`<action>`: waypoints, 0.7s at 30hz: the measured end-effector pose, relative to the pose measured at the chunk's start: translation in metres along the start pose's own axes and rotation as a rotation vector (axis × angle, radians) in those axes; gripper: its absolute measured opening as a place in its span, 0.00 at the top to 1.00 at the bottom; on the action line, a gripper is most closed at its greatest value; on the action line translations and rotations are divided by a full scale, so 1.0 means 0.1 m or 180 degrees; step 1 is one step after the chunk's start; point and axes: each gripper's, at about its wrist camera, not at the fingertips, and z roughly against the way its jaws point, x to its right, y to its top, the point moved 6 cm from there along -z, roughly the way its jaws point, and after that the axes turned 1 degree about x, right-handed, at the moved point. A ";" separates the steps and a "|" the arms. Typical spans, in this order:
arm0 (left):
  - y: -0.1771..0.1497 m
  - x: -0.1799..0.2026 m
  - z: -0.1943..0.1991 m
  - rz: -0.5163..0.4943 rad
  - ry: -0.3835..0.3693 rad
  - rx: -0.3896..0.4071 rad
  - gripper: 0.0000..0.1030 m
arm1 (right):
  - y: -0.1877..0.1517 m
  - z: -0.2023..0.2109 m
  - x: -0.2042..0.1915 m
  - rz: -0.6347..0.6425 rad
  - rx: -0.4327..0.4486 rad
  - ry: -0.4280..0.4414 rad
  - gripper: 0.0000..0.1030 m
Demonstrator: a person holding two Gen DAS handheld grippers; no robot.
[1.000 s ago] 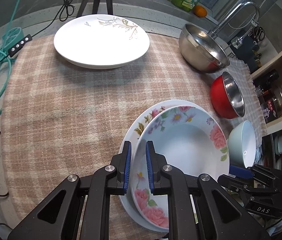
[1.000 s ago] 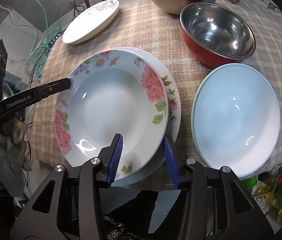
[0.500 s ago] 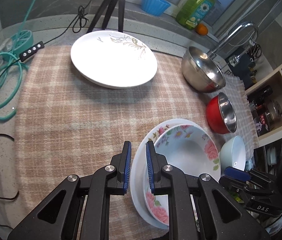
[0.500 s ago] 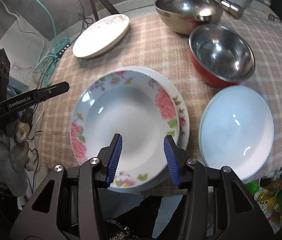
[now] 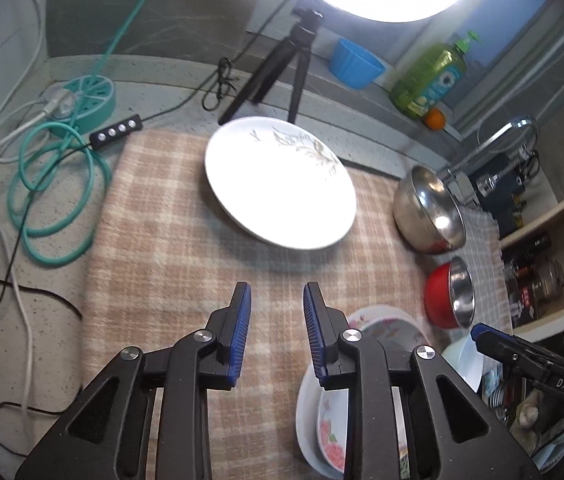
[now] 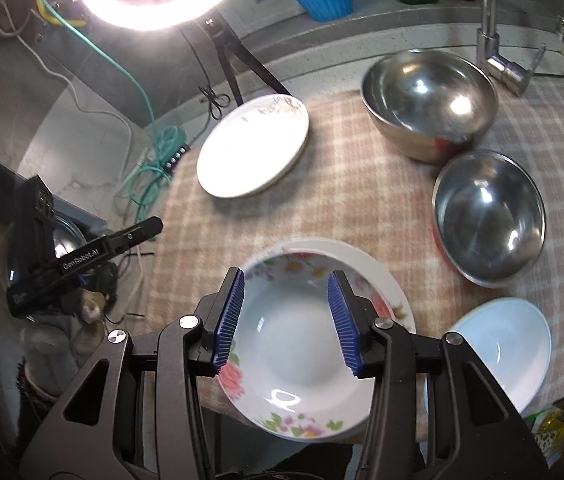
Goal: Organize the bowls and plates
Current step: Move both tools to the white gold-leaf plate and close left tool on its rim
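Since a second ago both grippers have lifted away from the rose-patterned white deep plate [image 6: 298,340], which now lies let go, nested on a larger white floral plate [image 6: 382,276] at the near edge of the checked beige cloth on the table [image 5: 170,216]. The left gripper [image 5: 276,334] hangs over bare cloth, jaws opening and empty. The right gripper [image 6: 287,318] hovers above the rose plate, jaws apart, touching nothing; a pale blue bowl [image 6: 510,344] sits just right.
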 end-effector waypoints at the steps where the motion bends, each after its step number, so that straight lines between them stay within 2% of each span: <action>1: 0.05 -0.02 0.00 0.0029 0.0014 0.0015 0.76 | 0.05 -0.01 -0.02 0.0010 0.0003 0.0036 0.56; 7: 0.34 -0.21 -0.05 0.0178 0.0066 0.0081 0.76 | 0.22 -0.19 -0.08 -0.0026 -0.0089 0.0136 0.56; 10: 0.51 -0.28 -0.14 0.0124 0.0042 0.0070 0.76 | 0.31 -0.35 -0.07 -0.0171 -0.0116 0.0164 0.56; 15: 0.82 -0.43 -0.35 0.0018 -0.0016 -0.0031 0.76 | 0.50 -0.60 -0.03 -0.0405 -0.0082 0.0125 0.56; 21: 1.12 -0.63 -0.72 0.0105 -0.0113 -0.0189 0.76 | 0.72 -0.90 0.06 -0.0625 -0.0091 0.0023 0.56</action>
